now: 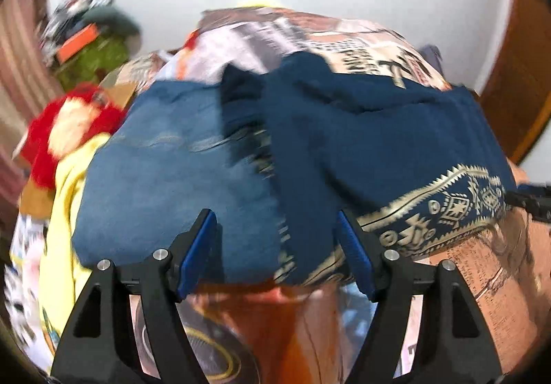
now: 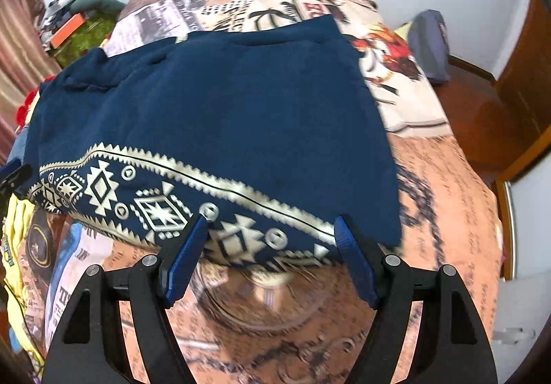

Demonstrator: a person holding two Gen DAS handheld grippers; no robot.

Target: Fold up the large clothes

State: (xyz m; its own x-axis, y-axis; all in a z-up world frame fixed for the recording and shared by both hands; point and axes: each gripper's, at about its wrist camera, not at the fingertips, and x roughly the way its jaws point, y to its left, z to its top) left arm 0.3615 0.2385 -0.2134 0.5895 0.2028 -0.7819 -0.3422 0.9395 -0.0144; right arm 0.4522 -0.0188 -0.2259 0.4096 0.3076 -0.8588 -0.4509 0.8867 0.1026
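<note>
Both grippers, left [image 1: 277, 229] and right [image 2: 272, 232], fingers wide, holding nothing, hovering over navy garment [image 2: 224, 102] hem on bed [image 2: 447, 198].

Navy garment [image 2: 220, 102] with cream geometric border; bedspread [image 2: 447, 212] orange-brown, printed.

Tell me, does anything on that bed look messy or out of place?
The navy garment lies askew, its patterned hem running diagonally, with part bunched over a lighter blue cloth. Yellow and red items crowd the bed's edge.
</note>
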